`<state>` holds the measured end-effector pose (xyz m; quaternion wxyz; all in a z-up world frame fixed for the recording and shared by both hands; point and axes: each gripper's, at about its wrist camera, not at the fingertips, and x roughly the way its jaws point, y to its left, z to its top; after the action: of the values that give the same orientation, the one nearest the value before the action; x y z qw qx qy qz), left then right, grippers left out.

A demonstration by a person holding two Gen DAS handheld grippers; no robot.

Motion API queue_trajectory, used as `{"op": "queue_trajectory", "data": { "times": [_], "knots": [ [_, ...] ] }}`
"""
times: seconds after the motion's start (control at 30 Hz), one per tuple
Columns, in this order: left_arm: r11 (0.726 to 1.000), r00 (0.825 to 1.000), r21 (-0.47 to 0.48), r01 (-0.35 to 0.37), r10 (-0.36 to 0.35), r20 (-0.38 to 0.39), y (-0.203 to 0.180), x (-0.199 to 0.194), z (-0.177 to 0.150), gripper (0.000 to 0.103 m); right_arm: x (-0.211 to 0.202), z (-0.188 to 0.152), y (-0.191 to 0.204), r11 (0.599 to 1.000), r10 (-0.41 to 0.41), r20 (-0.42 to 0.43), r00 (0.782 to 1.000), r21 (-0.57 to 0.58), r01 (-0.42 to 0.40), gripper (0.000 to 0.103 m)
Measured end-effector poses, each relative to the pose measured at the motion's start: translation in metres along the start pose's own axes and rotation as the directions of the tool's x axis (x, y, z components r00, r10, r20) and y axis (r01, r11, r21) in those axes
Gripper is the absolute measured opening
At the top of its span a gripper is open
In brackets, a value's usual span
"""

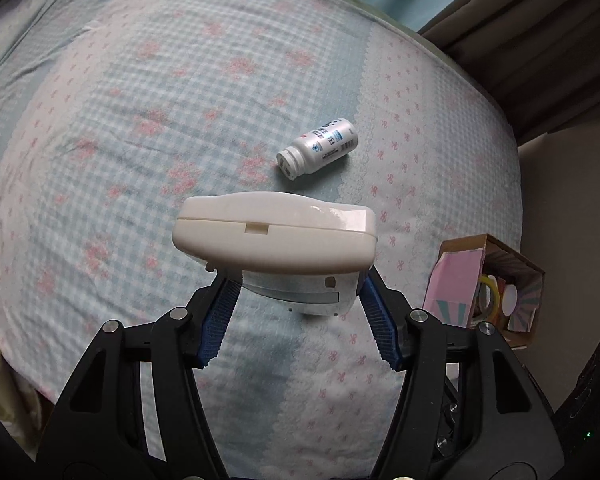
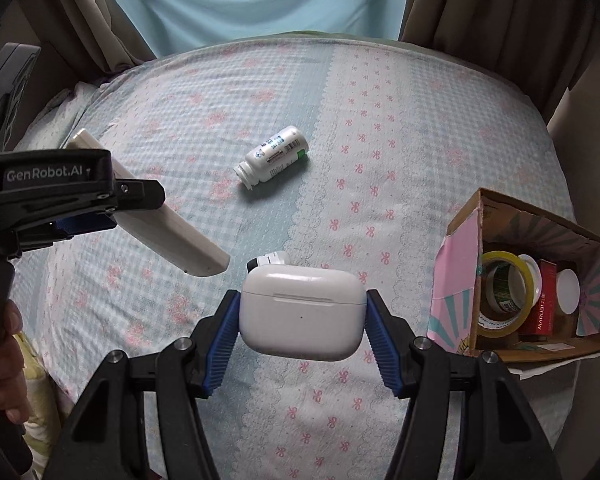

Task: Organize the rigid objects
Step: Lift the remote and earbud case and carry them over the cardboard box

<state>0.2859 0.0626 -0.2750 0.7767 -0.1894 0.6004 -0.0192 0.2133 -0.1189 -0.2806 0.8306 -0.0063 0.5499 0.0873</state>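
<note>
My left gripper (image 1: 296, 284) is shut on a cream plastic case (image 1: 274, 232), held above the bed; its blue pads (image 1: 224, 312) press the case's lower part. The right wrist view shows that same case (image 2: 172, 224) sticking out of the left gripper (image 2: 72, 204) at the left. My right gripper (image 2: 302, 304) is shut on a white earbud case (image 2: 300, 316), also lifted off the bed. A white pill bottle (image 1: 318, 148) (image 2: 274, 158) lies on its side on the bedsheet beyond both. A small black-capped item (image 2: 268, 259) is mostly hidden behind the earbud case.
An open cardboard box (image 2: 464, 276) (image 1: 456, 280) sits at the bed's right edge, holding a yellow tape roll (image 2: 504, 292), a red pack and a white disc. The checked sheet (image 2: 204, 92) covers the bed. Curtains hang behind, and a hand (image 2: 4, 360) grips the left tool.
</note>
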Motion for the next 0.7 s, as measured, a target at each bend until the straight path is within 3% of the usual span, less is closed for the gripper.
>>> {"op": "queue_trajectory", "data": {
  "times": [0.23, 0.37, 0.7],
  "knots": [
    [0.989, 0.996, 0.128, 0.075, -0.081, 0.040, -0.072, -0.051, 0.000, 0.057, -0.072, 0.009, -0.057, 0.995, -0.022, 0.070, 0.997, 0.098, 0.015, 0.057],
    [0.974, 0.991, 0.194, 0.115, -0.125, 0.043, -0.117, -0.067, -0.008, 0.057, -0.104, 0.014, -0.105, 0.982, -0.073, 0.100, 0.992, 0.178, 0.054, 0.057],
    [0.922, 0.977, 0.325, 0.211, -0.213, -0.030, -0.229, -0.056, -0.032, 0.057, -0.144, 0.005, -0.225, 0.925, -0.163, 0.085, 0.983, 0.360, 0.122, 0.057]
  ]
}}
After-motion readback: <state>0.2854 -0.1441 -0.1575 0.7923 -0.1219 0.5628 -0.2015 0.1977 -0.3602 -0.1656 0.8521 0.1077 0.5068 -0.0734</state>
